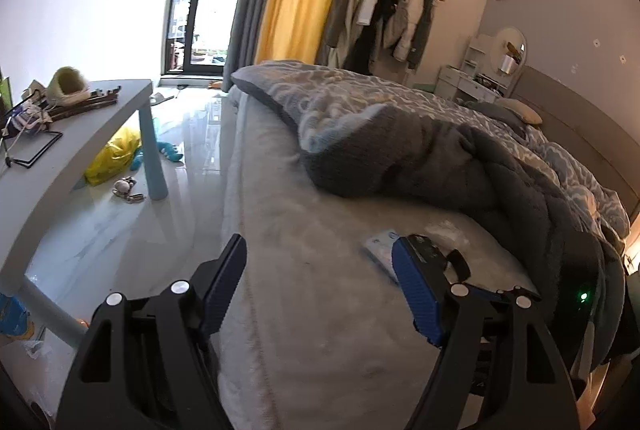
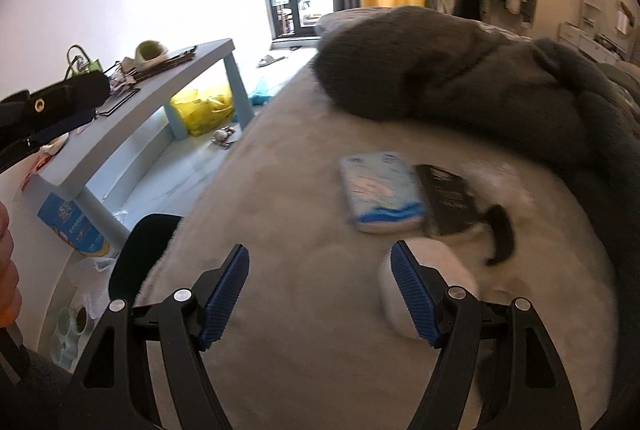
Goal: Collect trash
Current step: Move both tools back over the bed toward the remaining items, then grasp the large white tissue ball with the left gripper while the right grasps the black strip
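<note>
Right wrist view: right hand-held gripper (image 2: 320, 290) hangs spread and empty over the bed (image 2: 304, 370); tissue pack (image 2: 382, 190) lies beyond, touching a black device (image 2: 448, 202). Risk: closing there grabs the device too.

The left gripper (image 1: 319, 284) is held with its jaws spread wide apart, nothing being gripped between the blue ribbed pads (image 1: 416, 294). It is angled forward and slightly downward. The right gripper (image 2: 320, 292) is likewise held wide open and empty, its blue pads (image 2: 224, 300) well apart, tilted downward. In the right wrist view, part of the left gripper's black body (image 2: 52, 106) is seen at the far left, and a hand (image 2: 8, 270) is glimpsed at the left edge.
</note>
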